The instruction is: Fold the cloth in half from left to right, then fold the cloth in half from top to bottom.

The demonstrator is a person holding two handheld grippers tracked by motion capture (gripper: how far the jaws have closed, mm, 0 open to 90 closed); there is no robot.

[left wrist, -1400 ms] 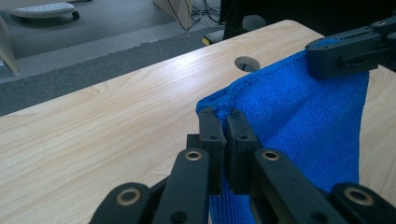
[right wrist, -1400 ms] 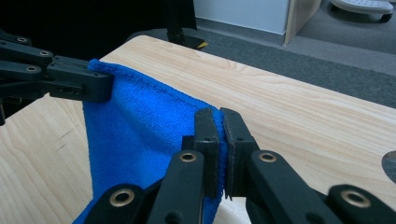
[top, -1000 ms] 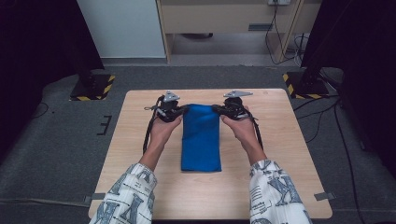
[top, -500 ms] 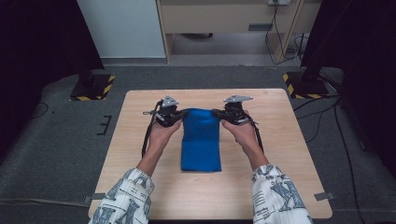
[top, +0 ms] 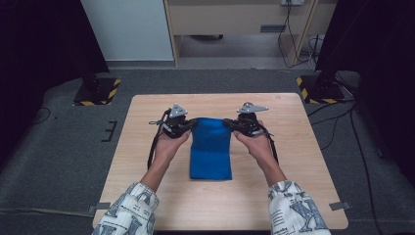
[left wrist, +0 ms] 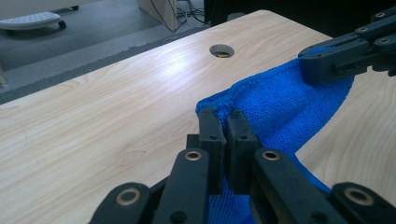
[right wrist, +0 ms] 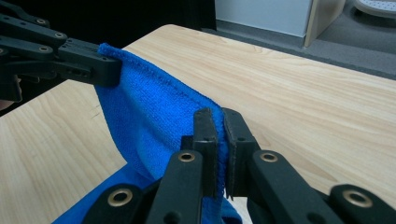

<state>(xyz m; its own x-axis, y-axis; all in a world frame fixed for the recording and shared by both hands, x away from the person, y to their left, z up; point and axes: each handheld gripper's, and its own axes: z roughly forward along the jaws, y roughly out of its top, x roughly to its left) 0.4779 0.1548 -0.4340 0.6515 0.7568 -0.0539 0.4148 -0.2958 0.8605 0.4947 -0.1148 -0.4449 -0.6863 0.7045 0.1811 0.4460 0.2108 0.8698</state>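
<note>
At the far end of the blue microfibre cloth [top: 211, 149], both grippers are clamped: left gripper [top: 188, 126] pinches the far-left corner, right gripper [top: 234, 125] the far-right corner. Jaws on each are nearly fully closed w/ just the cloth's thickness between the pads; the left gripper view shows the hemmed corner squeezed between its pads [left wrist: 212, 135], and the right gripper view shows the same on the other corner, edge stretched fairly taut across to the other gripper.

Cloth lies mid-table on the light wood table [top: 293, 147], long axis running from the person out toward the far edge. Far edge is lifted off the wood, hanging between the 2 grippers; near end rests flat on the table, closer to the person.

Key relation: the free near edge lies straight back toward the person from both grippers, along the long axis. Grippers sit level w/ each other, one per corner, so neither hand is nearer. Probably a fold: far edge carried back over the cloth to meet the near edge, both hands moving together to keep the edge square.
</note>
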